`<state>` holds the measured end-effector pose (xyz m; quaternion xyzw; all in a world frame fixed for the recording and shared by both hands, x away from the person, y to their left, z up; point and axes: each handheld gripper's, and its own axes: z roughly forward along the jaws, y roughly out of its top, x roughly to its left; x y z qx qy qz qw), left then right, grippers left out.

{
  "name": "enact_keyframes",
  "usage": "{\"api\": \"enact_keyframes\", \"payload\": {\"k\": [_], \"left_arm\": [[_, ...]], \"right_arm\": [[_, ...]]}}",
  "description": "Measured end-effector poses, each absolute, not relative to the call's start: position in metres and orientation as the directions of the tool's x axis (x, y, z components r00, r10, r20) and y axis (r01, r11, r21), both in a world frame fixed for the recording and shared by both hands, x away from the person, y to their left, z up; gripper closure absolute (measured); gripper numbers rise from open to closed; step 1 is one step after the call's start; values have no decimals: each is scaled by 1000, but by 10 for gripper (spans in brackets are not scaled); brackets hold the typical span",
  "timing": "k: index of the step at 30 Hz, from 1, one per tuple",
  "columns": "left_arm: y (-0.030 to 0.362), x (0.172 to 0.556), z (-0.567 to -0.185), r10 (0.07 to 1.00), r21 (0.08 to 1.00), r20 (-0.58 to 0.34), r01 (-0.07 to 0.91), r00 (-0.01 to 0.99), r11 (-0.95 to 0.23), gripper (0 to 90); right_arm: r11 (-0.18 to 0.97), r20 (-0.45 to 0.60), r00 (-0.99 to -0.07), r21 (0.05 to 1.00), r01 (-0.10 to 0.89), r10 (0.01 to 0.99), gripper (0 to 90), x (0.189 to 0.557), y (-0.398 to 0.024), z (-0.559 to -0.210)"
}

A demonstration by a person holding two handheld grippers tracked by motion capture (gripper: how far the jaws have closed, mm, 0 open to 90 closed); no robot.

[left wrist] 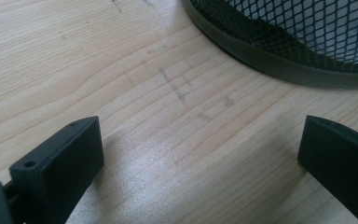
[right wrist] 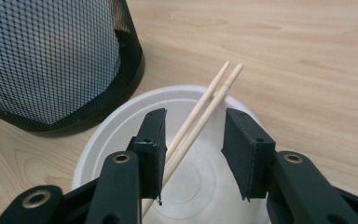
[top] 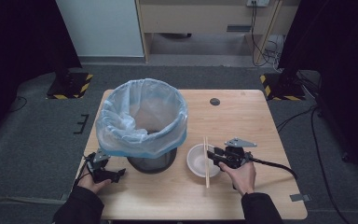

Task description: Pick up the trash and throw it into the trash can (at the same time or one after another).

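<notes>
Right hand-held gripper [right wrist: 193,154] astride chopsticks [right wrist: 200,114] over white bowl [right wrist: 121,135].
Jaws apart, unclamped; left hand-held gripper [left wrist: 200,154] gapes wide above bare counter [left wrist: 74,56] beside mesh bin [left wrist: 307,32].

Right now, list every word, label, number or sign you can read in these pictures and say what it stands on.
None can be read.
The bin, its blue bag, the white bowl, the chopsticks and the table carry no print.
The yellow-black hazard stripes on the floor plates are a pattern, not text.
</notes>
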<state>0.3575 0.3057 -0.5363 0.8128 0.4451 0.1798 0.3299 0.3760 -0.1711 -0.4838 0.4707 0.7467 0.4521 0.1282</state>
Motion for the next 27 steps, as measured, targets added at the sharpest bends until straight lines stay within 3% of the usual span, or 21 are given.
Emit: {"api": "enact_keyframes", "payload": {"k": [27], "left_arm": [[306, 357, -536, 842, 696, -1, 605, 539, -386, 0]], "right_arm": [[187, 225, -500, 740, 647, 836, 664, 380, -164, -494]]}}
